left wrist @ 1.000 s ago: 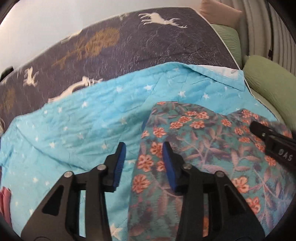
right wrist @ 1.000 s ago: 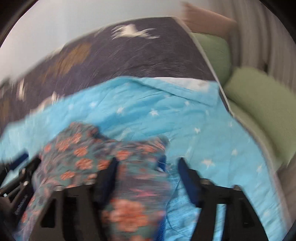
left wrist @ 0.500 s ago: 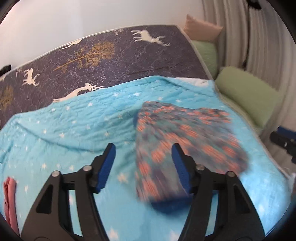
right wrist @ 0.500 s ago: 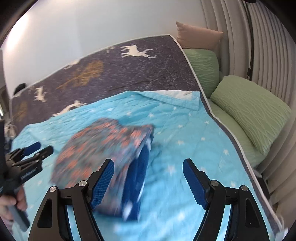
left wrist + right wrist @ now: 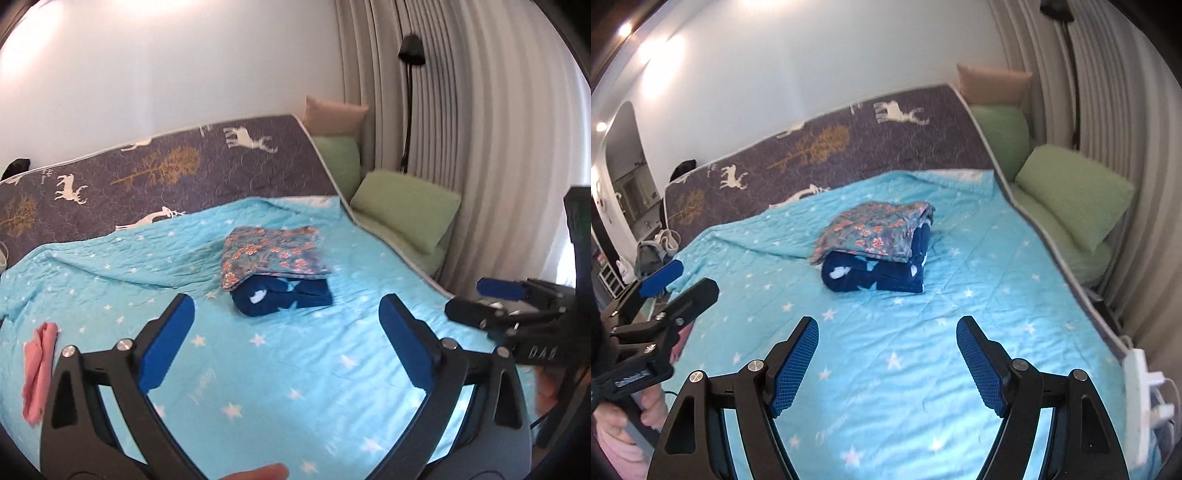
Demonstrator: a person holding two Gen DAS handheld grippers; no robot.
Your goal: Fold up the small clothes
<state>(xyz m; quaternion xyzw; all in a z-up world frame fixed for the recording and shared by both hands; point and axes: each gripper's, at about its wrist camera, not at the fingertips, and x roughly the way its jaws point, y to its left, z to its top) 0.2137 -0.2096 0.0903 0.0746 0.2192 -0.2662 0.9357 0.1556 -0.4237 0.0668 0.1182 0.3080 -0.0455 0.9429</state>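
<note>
Clothes: 2 folded, stacked; 1 pink piece [image 5: 38, 369] apart. Left tongs [image 5: 286, 345] opening, empty; right tongs [image 5: 886, 363] spread, empty.

White wall [image 5: 155, 74], pleated curtain [image 5: 480, 129], green pillows [image 5: 402, 214]

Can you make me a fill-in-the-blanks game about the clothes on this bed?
1. The flowery cloth lies on top of a folded dark ____ garment.
2. The blanket under the pile is light blue with white ____.
3. A small ____ cloth lies alone near the blanket's left edge.
4. The left gripper holds ____; its jaws are opening.

Missing words: blue; stars; pink; nothing
</note>
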